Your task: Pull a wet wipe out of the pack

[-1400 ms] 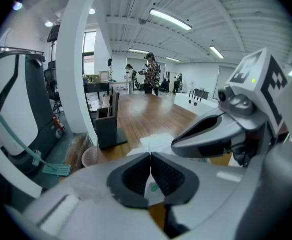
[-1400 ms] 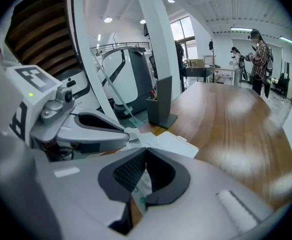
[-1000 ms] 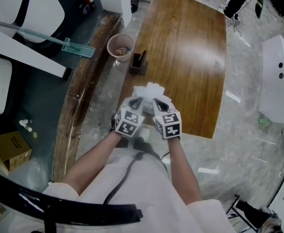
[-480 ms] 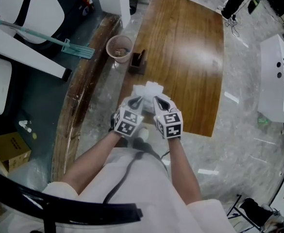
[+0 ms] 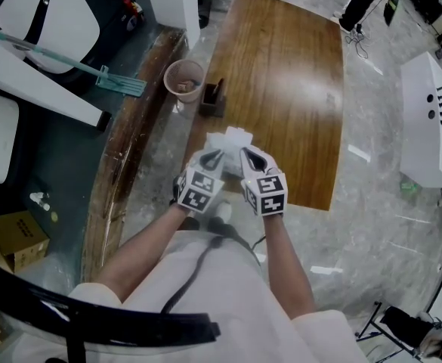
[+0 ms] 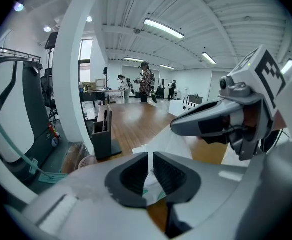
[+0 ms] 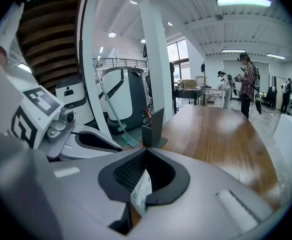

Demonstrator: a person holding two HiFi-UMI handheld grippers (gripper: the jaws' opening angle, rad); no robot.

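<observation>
Over the table's near edge, the wet wipe points upward.

So the table is a long brown wood-grain top, pretty glossy, with light glaring off the middle. The only thing actually sitting on it is a small dark box-shaped holder, upright at the left edge. The floor is grey and marbled. A round pinkish bin stands on it just beside that holder, and a cardboard box sits well off to the left.
</observation>
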